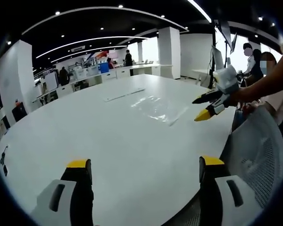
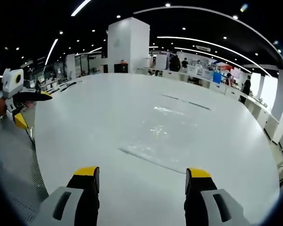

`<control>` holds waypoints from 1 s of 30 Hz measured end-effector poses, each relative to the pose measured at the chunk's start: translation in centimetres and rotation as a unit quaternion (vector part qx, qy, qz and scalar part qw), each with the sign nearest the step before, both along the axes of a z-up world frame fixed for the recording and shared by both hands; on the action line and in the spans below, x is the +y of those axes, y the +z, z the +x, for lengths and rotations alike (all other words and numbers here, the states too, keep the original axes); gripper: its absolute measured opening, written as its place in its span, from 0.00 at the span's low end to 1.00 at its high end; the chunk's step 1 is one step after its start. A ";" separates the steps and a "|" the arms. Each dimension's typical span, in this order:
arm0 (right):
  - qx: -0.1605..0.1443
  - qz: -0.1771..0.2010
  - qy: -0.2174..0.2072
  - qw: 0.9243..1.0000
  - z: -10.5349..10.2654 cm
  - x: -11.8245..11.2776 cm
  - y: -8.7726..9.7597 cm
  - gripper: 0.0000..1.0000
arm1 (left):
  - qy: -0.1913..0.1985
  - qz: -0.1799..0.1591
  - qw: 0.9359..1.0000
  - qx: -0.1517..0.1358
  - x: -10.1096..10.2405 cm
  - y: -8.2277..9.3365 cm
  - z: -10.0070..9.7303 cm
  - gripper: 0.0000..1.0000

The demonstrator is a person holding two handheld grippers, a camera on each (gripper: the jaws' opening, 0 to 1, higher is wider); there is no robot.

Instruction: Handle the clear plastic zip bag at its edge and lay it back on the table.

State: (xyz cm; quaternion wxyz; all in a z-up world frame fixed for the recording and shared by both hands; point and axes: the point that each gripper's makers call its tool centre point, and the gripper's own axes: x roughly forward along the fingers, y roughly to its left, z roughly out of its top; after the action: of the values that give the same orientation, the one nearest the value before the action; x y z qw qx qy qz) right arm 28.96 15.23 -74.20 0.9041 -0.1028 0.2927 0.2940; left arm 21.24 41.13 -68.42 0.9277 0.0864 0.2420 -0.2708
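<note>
A large white table (image 1: 85, 132) in an open office. A clear zip bag (image 1: 158, 109) lies flat on it, hard to see except for glints and its straight zip strip.

In the left gripper view, the left gripper (image 1: 146, 167) rises from 6 o'clock with yellow-tipped jaws spread wide and nothing between them. The bag sits at about 1 o'clock from them, well apart, out on the table. The right gripper (image 1: 203, 107) comes in from 3 o'clock, held by a person's hand, jaws apart and empty, its tips just beside the bag's near edge and seemingly above the table.

In the right gripper view, the right gripper (image 2: 142, 176) has its jaws wide, and the bag (image 2: 162, 132) lies ahead at 12 o'clock, its zip strip running across just beyond the tips. The left gripper (image 2: 30, 108) shows at 9 o'clock, jaws open.

The bag looks to be already down on the table, or not yet picked up; which, I cannot tell. To grip it well, the right gripper should come in low and nearly flat, slide one jaw under the stiffer zip edge, and close there, since thin film elsewhere would likely slip or crumple.
</note>
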 end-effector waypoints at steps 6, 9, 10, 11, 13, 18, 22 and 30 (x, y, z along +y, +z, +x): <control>0.008 -0.008 -0.006 1.000 1.6 0.1 -0.6 0.73 | -0.003 0.004 1.000 0.003 0.1 -0.1 -0.1 0.93; 0.013 -0.010 -0.005 1.000 1.8 0.5 -0.6 0.72 | -0.003 0.002 1.000 0.003 0.0 0.1 0.0 0.92; 0.014 -0.011 -0.004 1.000 2.1 0.9 -0.7 0.72 | -0.002 0.002 1.000 0.004 0.0 0.0 0.1 0.92; 0.015 -0.012 -0.004 1.000 2.3 0.9 -0.7 0.72 | -0.002 0.001 1.000 0.004 0.0 0.0 0.2 0.92; 0.014 -0.010 -0.005 1.000 2.7 0.9 -0.8 0.72 | -0.004 0.001 1.000 0.005 -0.1 0.0 0.2 0.92; 0.018 -0.012 -0.009 1.000 3.8 0.8 -1.2 0.70 | -0.008 0.000 1.000 0.005 -0.2 0.2 0.3 0.91; 0.030 -0.016 -0.015 0.999 4.0 0.4 -1.8 0.68 | -0.010 0.001 1.000 0.005 -0.2 0.3 0.5 0.90; 0.047 -0.036 -0.011 0.998 4.3 -0.1 -3.1 0.63 | -0.014 0.001 1.000 0.010 -0.6 0.0 0.3 0.90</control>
State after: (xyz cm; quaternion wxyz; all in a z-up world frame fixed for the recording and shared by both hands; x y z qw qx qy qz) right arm 33.25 15.10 -77.31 0.8884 -0.1177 0.3460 0.2776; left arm 21.56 40.57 -68.37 0.9211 0.0886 0.2503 -0.2847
